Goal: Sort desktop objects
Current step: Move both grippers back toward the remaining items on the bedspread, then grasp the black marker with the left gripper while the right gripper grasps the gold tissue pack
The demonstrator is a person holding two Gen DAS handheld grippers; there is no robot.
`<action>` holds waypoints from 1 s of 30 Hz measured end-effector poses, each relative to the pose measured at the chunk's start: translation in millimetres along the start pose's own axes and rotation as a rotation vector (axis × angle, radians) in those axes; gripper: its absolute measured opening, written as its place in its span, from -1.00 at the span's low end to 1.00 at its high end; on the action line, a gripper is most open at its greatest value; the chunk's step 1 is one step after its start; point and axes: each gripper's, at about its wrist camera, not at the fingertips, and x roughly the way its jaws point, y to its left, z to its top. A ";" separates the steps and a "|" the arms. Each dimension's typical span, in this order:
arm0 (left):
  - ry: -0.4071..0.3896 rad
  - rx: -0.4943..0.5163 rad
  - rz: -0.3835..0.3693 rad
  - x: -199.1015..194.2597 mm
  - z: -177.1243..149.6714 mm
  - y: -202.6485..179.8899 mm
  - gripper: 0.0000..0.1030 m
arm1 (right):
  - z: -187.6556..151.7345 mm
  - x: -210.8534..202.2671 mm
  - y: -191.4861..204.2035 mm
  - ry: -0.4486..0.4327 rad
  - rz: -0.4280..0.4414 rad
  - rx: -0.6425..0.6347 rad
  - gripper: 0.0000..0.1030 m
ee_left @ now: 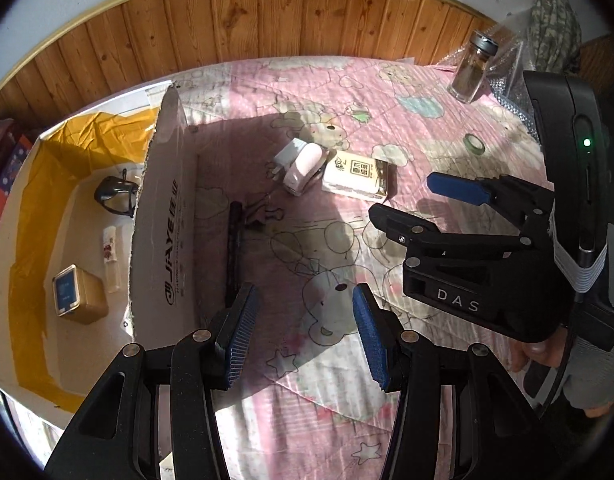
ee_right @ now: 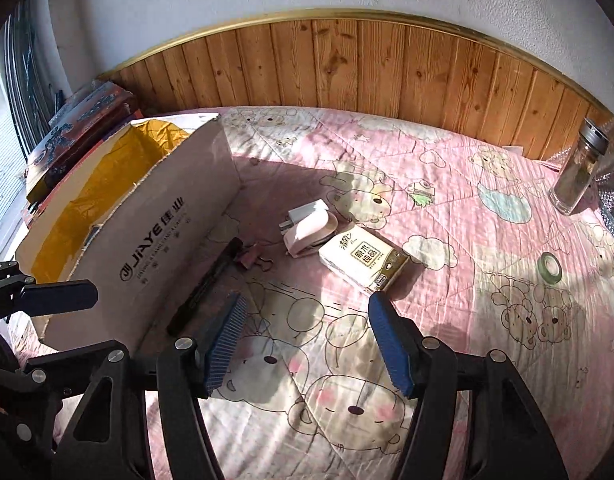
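A home bedroom: cartoon-bear pink quilt [ee_right: 447, 208] against wood-panelled wall [ee_right: 347, 64].

ahead of the fingers [ee_right: 223, 344] with ribbed blue pads lies matt quilted cloth [ee_right: 447, 208]. left of them, a rough-edged cardboard box [ee_right: 155, 232]. beyond, knotty varnished wood panelling [ee_right: 347, 68].

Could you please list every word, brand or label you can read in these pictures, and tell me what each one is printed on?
"JiAYE": on the side of the cardboard box, with a round logo before it; the Chinese characters after it and the small line beneath are too blurred to read.
"DAS": on the body of the right tool.
Tissue pack: large Chinese characters, not legible enough to quote.
Gold tin in the box: blue label, unreadable.
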 end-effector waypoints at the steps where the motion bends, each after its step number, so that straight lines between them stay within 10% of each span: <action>1: 0.015 -0.005 0.011 12.4 2.4 0.8 0.00 | 1.2 8.7 -4.4 0.017 0.000 -0.011 0.34; 18: 0.089 -0.193 0.067 109.3 12.8 60.8 -0.01 | 23.4 121.1 -29.9 0.096 -0.051 -0.241 0.55; 22: 0.057 -0.134 0.113 110.0 14.1 58.1 -0.74 | 23.7 122.7 -34.1 0.097 0.038 -0.193 0.21; 30: 0.036 -0.135 0.089 86.4 2.3 56.7 -0.75 | 20.9 109.9 -33.2 0.120 0.118 -0.094 0.02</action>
